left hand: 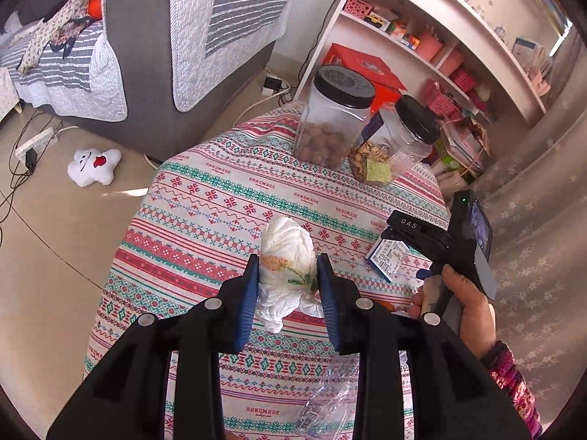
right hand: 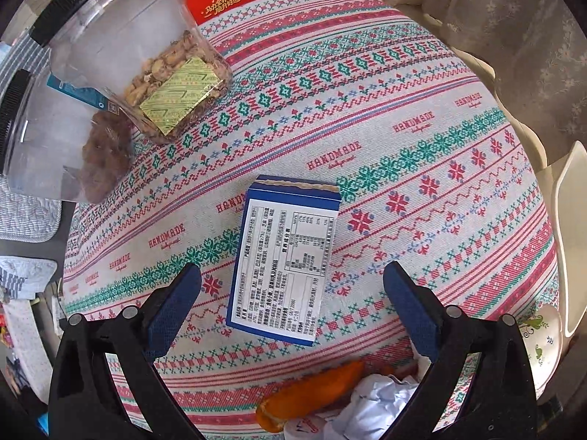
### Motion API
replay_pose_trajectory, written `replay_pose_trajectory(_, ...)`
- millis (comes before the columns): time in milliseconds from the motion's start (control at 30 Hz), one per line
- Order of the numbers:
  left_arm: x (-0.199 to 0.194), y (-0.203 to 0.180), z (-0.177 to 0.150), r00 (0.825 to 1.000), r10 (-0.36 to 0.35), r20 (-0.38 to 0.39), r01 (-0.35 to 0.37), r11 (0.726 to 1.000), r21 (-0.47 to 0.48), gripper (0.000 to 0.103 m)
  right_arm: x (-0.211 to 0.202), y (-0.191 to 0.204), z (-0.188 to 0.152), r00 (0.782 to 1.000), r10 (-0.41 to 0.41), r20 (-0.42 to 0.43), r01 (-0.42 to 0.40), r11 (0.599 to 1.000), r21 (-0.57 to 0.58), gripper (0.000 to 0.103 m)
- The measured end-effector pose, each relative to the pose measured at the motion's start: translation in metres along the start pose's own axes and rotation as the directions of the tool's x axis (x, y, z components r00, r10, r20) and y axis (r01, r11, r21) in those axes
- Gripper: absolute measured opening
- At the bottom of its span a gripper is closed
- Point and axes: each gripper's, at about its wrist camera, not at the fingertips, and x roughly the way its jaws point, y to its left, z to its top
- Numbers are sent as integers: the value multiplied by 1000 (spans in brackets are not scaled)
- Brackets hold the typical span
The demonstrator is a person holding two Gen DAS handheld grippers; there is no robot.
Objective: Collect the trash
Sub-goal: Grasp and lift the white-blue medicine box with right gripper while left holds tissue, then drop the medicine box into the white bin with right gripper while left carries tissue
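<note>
Left wrist view: the left tongs [left hand: 287, 275] clamp a crumpled white tissue wad [left hand: 288, 253] above the patterned desk [left hand: 205, 198], nearer the camera than the two black-lidded jars [left hand: 335, 117]. Right wrist view: the right tongs [right hand: 291, 293] hang wide apart and empty over a blue box [right hand: 284, 256] lying flat on the desk, orange peel [right hand: 312, 392] just beside it.

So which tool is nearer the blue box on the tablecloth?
Right. The right tool hangs open directly over the blue box, fingers either side. The left tool is off to the side, clamped on a crumpled white wad.
</note>
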Motion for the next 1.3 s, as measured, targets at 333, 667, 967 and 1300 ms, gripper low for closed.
replay_pose_trajectory(333, 0, 10, 1, 1000, 14, 7, -14, 1000, -11, 32, -4, 9, -8, 997, 74, 4, -73, 995, -71, 53)
replay_pose_trajectory(667, -13, 1, 3, 993, 2, 117, -3, 1000, 9, 32, -123, 17, -65, 896, 294, 333, -192, 932, -308, 53)
replay_pose_trajectory(967, -48, -25, -4, 942, -40, 333, 12, 996, 85, 32, -201, -19, -108, 720, 366, 590, -126, 904, -408, 53)
replay_pose_trajectory(1300, -46, -59, -15, 925, -77, 371, 20, 988, 155, 32, -234, -81, -109, 576, 209, 790, 32, 960, -278, 53)
